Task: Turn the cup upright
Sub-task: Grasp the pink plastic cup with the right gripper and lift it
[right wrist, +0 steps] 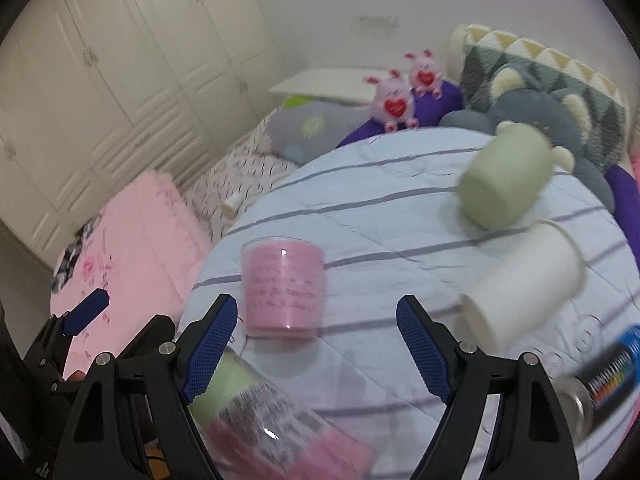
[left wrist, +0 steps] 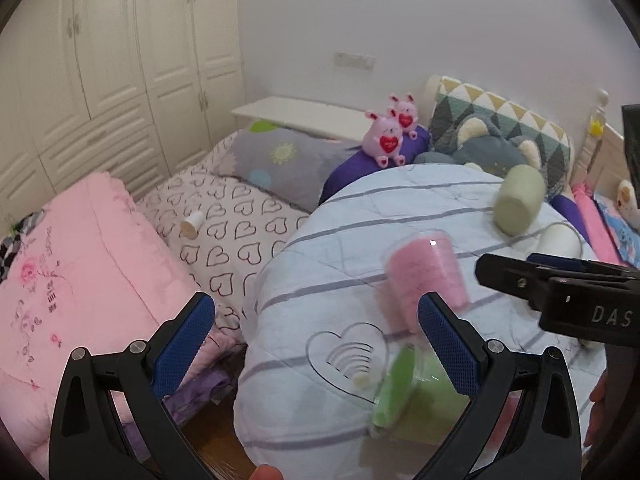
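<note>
Both sets of jaws are spread and empty. The pink cup (right wrist: 283, 286) stands mouth-down on the striped quilt (right wrist: 400, 216), just ahead of the right gripper (right wrist: 316, 344), between its jaws. This looks like the approach; next, close around it and turn it over.

Home bedroom, bed (left wrist: 224, 220), pillows (left wrist: 288, 160), white wardrobe (left wrist: 120, 60), plush bunnies (left wrist: 386, 136)

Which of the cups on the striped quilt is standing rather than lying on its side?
The pink cup stands on the quilt, though inverted, wide end down. The green mug and white cup lie tipped over.
</note>
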A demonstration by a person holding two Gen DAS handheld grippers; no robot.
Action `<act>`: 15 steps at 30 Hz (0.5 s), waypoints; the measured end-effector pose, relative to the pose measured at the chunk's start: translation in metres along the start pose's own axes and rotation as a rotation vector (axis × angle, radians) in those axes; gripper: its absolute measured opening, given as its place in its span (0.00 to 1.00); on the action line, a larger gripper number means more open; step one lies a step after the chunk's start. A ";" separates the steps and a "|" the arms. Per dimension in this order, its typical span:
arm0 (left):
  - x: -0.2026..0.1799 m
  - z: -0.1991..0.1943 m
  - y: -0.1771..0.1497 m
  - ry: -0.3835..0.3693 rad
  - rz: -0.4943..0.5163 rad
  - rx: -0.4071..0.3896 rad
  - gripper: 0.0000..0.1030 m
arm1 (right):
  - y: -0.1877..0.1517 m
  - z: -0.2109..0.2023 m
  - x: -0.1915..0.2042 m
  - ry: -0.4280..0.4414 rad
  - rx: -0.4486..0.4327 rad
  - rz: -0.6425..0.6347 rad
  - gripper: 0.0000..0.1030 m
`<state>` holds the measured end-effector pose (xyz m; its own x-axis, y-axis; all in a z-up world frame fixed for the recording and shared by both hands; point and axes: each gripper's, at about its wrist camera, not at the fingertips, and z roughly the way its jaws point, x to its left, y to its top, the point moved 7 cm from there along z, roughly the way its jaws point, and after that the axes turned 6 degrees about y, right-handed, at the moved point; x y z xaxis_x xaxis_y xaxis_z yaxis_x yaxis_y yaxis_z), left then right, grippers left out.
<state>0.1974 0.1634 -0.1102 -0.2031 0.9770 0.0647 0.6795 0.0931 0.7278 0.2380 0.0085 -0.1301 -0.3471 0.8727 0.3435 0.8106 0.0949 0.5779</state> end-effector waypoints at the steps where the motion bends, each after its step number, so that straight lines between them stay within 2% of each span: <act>1: 0.002 0.006 0.001 0.004 0.003 0.010 1.00 | 0.001 0.006 0.003 0.008 0.017 -0.002 0.81; 7: 0.007 0.028 -0.001 0.007 0.012 0.063 1.00 | 0.001 0.044 0.010 0.038 0.175 -0.012 0.81; 15: 0.001 0.036 -0.008 -0.006 0.034 0.092 1.00 | -0.005 0.066 0.003 0.071 0.292 -0.002 0.81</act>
<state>0.2171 0.1709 -0.1406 -0.1747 0.9810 0.0845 0.7482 0.0764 0.6591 0.2643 0.0421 -0.1814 -0.3721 0.8379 0.3994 0.9079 0.2391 0.3443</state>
